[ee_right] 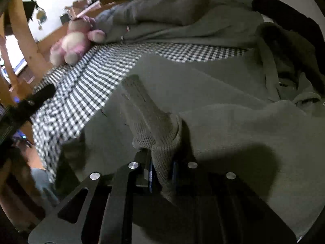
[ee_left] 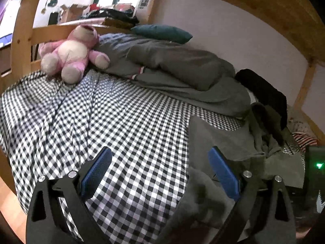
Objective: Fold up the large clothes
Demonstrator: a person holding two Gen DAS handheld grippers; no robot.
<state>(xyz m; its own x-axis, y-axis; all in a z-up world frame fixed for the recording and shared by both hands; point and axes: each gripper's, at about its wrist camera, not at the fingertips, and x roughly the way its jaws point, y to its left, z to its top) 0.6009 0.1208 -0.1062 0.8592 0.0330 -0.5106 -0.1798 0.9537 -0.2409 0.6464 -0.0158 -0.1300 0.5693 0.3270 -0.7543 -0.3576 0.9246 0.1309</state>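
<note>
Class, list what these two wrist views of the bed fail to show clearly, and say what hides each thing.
- Sweater, right view: its near part is cut off by the frame edge and hidden behind the right tool.
- Striped cloth, left view: mostly hidden behind the sweater pile.
- Shelf clutter, left view: too small and blurred to identify.

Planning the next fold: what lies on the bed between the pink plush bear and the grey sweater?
Only bare checked bedsheet lies between the pink plush bear and the grey sweater; the left wrist view shows it.
</note>
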